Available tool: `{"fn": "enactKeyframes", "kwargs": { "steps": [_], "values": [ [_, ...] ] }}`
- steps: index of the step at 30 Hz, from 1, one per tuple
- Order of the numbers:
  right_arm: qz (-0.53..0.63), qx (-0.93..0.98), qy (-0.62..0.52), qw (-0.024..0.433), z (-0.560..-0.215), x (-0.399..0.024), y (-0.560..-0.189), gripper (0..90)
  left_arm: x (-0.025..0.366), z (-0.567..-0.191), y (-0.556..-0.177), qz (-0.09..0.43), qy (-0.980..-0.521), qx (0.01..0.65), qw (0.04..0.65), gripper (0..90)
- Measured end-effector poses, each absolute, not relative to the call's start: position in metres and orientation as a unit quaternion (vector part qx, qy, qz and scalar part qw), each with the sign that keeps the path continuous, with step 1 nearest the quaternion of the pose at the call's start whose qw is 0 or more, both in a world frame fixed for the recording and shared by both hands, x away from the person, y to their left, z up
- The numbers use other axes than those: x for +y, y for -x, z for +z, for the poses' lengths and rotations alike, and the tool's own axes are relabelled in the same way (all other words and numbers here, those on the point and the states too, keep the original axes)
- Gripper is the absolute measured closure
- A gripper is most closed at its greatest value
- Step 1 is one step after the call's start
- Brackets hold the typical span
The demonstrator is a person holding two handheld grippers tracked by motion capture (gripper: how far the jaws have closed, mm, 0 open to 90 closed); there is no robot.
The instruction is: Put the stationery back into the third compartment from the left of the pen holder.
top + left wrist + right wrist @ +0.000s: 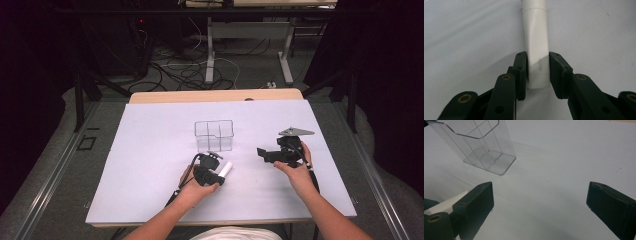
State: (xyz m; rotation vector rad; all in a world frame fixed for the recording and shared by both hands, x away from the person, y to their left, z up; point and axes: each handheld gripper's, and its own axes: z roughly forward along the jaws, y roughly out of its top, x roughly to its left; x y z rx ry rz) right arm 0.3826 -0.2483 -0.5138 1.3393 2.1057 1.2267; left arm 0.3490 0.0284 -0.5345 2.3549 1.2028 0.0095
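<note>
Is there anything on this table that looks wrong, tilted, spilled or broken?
Nothing stands out. The clear divided organizer stands upright and empty on the white table cover. The left hand-held gripper holds a white tube, which looks intact. The right hand-held gripper is open and empty.

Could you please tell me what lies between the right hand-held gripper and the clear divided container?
Nothing: in the high view, only bare white tabletop separates the right hand-held gripper from the clear divided container. The right gripper view shows the same bare stretch.
</note>
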Motion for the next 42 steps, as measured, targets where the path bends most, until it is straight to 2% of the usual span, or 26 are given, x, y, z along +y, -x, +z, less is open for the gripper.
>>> {"fn": "enactKeyframes", "kwargs": {
  "steps": [16,19,42],
  "values": [
    [0.443,0.743,-0.47,0.176,-0.514,-0.247,-0.382,10.0,0.029,-0.532,-0.349,-0.007,-0.86,0.442,0.253,71.2],
    [0.444,0.741,-0.472,0.176,-0.513,-0.246,-0.381,15.2,0.031,-0.531,-0.35,-0.006,-0.858,0.442,0.26,71.2],
    [0.461,0.748,-0.458,0.134,-0.508,-0.22,-0.373,15.7,0.068,-0.495,-0.346,0.027,-0.813,0.453,0.365,71.2]
  ]
}}
